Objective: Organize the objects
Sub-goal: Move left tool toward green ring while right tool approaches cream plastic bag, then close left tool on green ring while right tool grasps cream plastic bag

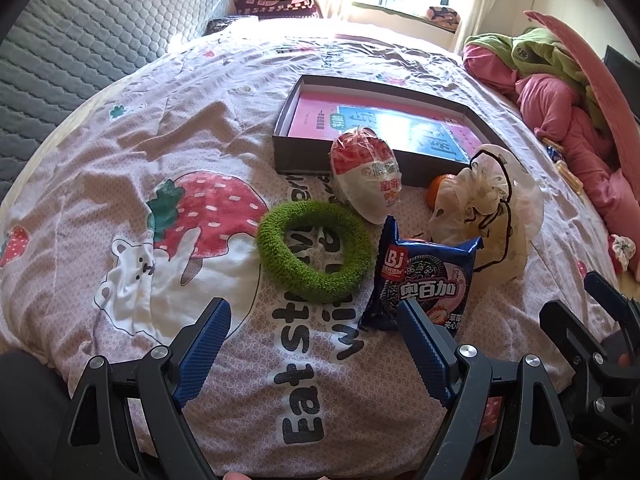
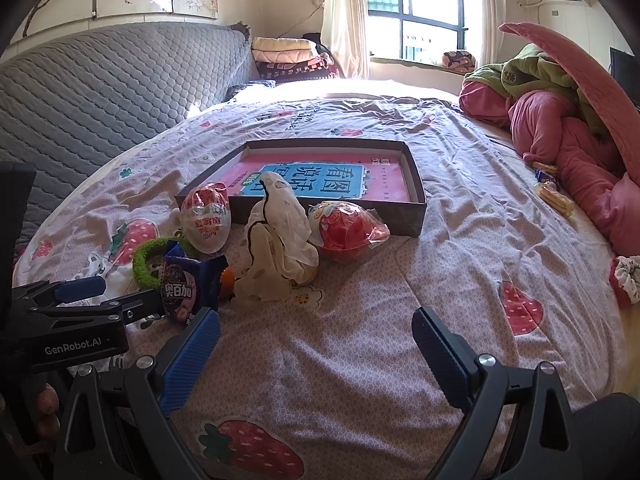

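Lying on the strawberry-print bedspread (image 1: 132,152) in the left wrist view is a small cluster of things: a fuzzy green ring (image 1: 314,250), a blue biscuit packet (image 1: 424,282) just to its right, a white and red wrapped egg (image 1: 366,174) behind them, and a crumpled white pouch with a black cord (image 1: 486,208) with an orange fruit (image 1: 438,192) peeking from behind it. Beyond these sits a shallow dark box (image 1: 340,160) with a pink and blue book (image 1: 404,124) flat inside. A heap of pink and green bedding (image 1: 560,92) fills the far right. The left gripper (image 1: 314,330) hovers low in front of the ring, jaws spread wide and empty, its right finger overlapping the biscuit packet's corner. The right gripper's black frame shows at the right edge.

In the right wrist view the same cluster stands to the left of centre, the pouch (image 2: 280,240) upright in the middle, the egg (image 2: 206,218) to its left and a red wrapped egg (image 2: 346,230) to its right, both against the box wall (image 2: 400,216). The ring (image 2: 146,264) and packet (image 2: 186,286) sit lower left, beside the left gripper (image 2: 96,294). The right gripper (image 2: 316,332) is wide open over bare bedspread, holding nothing, with nothing between its fingers.
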`<state>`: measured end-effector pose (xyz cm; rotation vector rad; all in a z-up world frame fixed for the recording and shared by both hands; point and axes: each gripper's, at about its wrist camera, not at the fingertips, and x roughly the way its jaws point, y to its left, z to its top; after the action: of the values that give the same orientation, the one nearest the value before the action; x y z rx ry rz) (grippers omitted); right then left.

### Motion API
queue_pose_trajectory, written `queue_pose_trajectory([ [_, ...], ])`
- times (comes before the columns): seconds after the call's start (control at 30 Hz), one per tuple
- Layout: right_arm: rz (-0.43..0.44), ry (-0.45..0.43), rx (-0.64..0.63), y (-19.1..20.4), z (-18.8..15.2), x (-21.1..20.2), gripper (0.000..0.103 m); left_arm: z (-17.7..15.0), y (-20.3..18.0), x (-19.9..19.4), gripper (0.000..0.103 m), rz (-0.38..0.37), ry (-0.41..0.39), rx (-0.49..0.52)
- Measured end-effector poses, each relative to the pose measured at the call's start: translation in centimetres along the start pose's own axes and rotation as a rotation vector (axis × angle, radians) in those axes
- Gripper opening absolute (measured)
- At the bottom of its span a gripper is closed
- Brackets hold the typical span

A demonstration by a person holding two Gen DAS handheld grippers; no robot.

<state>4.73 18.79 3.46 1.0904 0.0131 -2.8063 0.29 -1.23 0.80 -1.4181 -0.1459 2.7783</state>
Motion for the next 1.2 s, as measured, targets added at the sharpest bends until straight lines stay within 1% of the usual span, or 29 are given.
queue_pose_trajectory([
  [0.47,0.009,0.008,-0.002,0.5,0.1,1.0,0.097,0.3,1.2,1.2,0.086,0.025,0.01,-0.014],
  [0.8,0.015,0.003,0.002,0.5,1.0,2.0,0.097,1.2,2.0,1.9,0.086,0.043,-0.01,-0.02],
  [0.93,0.024,0.005,0.014,0.6,1.6,2.7,0.094,1.7,2.3,2.4,0.086,0.04,-0.01,-0.014],
  [1.1,0.042,0.024,0.01,1.0,2.1,3.8,0.086,2.2,2.9,3.2,0.086,0.032,-0.004,-0.02],
  [1.17,0.051,0.031,-0.001,1.4,2.2,4.2,0.078,2.4,3.0,3.6,0.086,0.032,-0.003,-0.019],
  [1.2,0.054,0.032,-0.004,1.6,2.2,4.4,0.076,2.6,3.1,3.9,0.086,0.034,0.004,-0.019],
])
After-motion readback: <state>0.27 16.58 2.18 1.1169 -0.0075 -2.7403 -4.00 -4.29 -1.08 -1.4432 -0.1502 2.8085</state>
